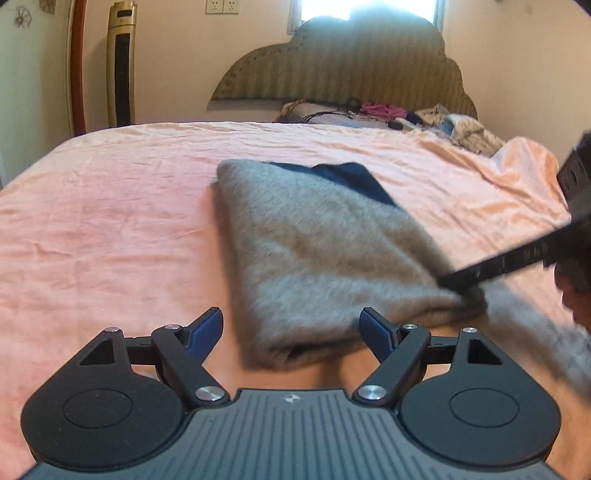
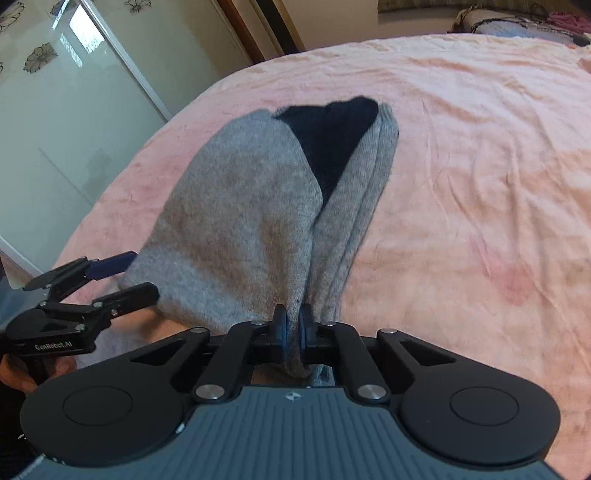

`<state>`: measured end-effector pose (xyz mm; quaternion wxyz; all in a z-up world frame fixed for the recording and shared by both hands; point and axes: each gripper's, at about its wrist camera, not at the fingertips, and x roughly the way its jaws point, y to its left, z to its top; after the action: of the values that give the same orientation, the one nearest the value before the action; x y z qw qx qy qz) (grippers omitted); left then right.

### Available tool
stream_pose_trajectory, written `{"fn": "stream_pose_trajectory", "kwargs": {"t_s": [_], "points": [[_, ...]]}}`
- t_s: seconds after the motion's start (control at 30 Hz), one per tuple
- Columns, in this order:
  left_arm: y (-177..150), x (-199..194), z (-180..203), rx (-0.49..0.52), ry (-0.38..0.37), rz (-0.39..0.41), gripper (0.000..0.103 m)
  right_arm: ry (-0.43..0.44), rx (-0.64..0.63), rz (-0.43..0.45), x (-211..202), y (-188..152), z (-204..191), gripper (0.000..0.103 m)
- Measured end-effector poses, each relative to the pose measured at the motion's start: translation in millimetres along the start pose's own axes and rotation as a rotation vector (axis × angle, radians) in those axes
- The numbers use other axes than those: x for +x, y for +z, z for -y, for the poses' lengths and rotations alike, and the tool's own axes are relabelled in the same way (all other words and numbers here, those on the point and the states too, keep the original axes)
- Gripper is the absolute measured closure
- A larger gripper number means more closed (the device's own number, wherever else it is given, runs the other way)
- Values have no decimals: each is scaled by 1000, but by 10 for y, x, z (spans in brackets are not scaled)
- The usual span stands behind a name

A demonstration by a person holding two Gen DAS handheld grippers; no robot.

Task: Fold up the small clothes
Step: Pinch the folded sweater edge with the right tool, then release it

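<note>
While the grey knit garment (image 2: 236, 206) lies folded lengthwise near the middle of the pink-sheeted bed (image 2: 461, 155), its near corner is pinched and lifted by the right claw (image 2: 291, 328), whose blue pads are drawn in tight on a bunched fold of the fabric. A dark navy inner layer (image 2: 328, 144) shows at the garment's far end, where the two grey sides part. The left claw (image 1: 291, 332) hovers just short of the garment's near edge with its fingers spread wide and nothing between them. From the left wrist view, wrinkled sheet stretches bare to the left of the garment and beyond it, as far as a pile of loose clothes (image 1: 376, 114) under the padded headboard (image 1: 347, 66); a tall tower fan (image 1: 120, 62) stands by the wall past the bed's left edge, and a bright window (image 1: 365, 9) sits above the headboard. That view catches the right claw only as a dark blurred bar (image 1: 509, 260) coming in from the right onto the garment's near right corner, so its grip cannot be read there. The right wrist view settles it, and also shows what the other does not: the bed's curved left edge dropping toward a glass sliding door with flower decals (image 2: 55, 92), a broad open stretch of sheet to the garment's right, and the left claw seen from the side at the garment's near left edge, close to it, though whether it touches cannot be told.
</note>
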<state>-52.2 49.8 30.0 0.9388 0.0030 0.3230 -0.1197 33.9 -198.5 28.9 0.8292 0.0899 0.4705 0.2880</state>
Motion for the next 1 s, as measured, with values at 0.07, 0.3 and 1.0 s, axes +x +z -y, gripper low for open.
{"fn": "stream_pose_trajectory", "kwargs": {"t_s": [0.07,0.3,1.0], "points": [[-56,-82,5,64,53,16,22,26,61,10,-31,14,43,88],[-32,25,-32,59,98,-2,54,80,90,-3,-19,39,19,69],[-69,-218,-496,-254,-76,93,35,147,213,171,-192,675,342,61]]}}
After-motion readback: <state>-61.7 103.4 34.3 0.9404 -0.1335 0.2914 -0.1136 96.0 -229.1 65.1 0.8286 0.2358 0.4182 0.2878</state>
